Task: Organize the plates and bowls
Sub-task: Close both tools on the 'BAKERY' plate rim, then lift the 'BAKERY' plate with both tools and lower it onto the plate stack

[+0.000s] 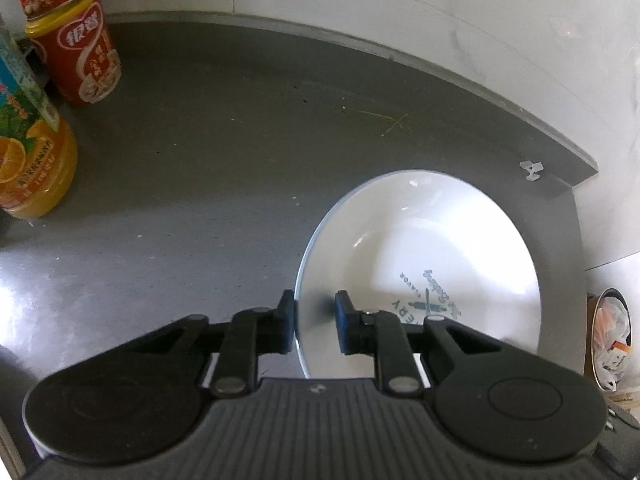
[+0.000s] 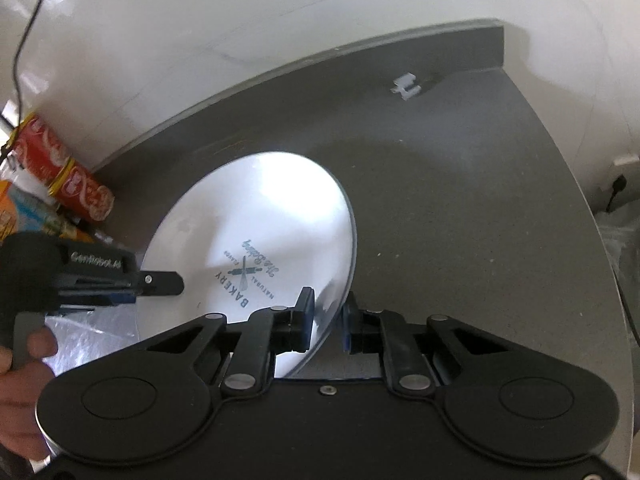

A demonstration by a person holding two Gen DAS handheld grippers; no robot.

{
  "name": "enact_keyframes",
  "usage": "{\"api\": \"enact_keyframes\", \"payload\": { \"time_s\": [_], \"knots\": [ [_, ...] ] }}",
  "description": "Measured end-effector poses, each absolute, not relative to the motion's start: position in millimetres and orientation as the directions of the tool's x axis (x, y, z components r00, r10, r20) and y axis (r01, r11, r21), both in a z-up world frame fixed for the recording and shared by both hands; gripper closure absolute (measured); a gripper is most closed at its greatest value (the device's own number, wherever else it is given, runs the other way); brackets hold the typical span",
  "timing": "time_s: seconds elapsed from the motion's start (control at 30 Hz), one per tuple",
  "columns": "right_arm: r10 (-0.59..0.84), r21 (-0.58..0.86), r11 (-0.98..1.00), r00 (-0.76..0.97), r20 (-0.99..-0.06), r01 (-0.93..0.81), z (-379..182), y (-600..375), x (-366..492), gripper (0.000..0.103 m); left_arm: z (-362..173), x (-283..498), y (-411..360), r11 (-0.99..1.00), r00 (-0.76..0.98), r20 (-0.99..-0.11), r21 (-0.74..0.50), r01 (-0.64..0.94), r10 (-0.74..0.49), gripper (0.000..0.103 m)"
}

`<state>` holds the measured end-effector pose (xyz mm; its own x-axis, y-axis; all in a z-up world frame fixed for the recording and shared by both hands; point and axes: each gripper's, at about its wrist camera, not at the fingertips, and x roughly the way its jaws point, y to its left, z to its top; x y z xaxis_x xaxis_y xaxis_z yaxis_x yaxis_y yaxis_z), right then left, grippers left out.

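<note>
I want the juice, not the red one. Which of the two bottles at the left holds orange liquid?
The nearer bottle, with orange slices on its label and orange liquid visible at its base. The red-labelled bottle stands behind it, closer to the wall.

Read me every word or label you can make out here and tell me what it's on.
"BAKERY", "NATURAL", plus small script too blurred to read: white plate.
"GenRobot.ai": left gripper body.
Chinese characters, too blurred to read: red bottle label.
Small print, unreadable: orange juice bottle label.
</note>
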<state>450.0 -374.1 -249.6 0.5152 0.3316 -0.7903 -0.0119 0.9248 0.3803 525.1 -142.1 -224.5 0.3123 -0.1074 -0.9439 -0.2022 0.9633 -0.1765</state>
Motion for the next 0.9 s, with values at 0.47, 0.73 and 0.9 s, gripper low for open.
{"api": "enact_keyframes", "payload": {
  "time_s": [0.47, 0.73, 0.9],
  "knots": [
    [0.347, 0.372, 0.926, 0.537, -0.769, -0.065, -209.7, -367.3, 419.5, 0.090, -188.8, 495.2, -126.7, 0.950, 0.339, -0.928, -0.232, -0.207, -0.152, 0.089],
    [0.300, 0.327, 0.943, 0.593, -0.748, -0.065, -168.3, -360.6, 381.7, 0.090, -148.1, 469.1, -109.7, 0.940, 0.372, -0.897, -0.309, -0.147, -0.237, 0.091],
    [0.273, 0.312, 0.949, 0.612, -0.742, -0.044, -152.0, -353.0, 359.6, 0.090, -132.9, 454.6, -99.2, 0.925, 0.372, -0.876, -0.366, -0.100, -0.307, 0.093]
  ]
}}
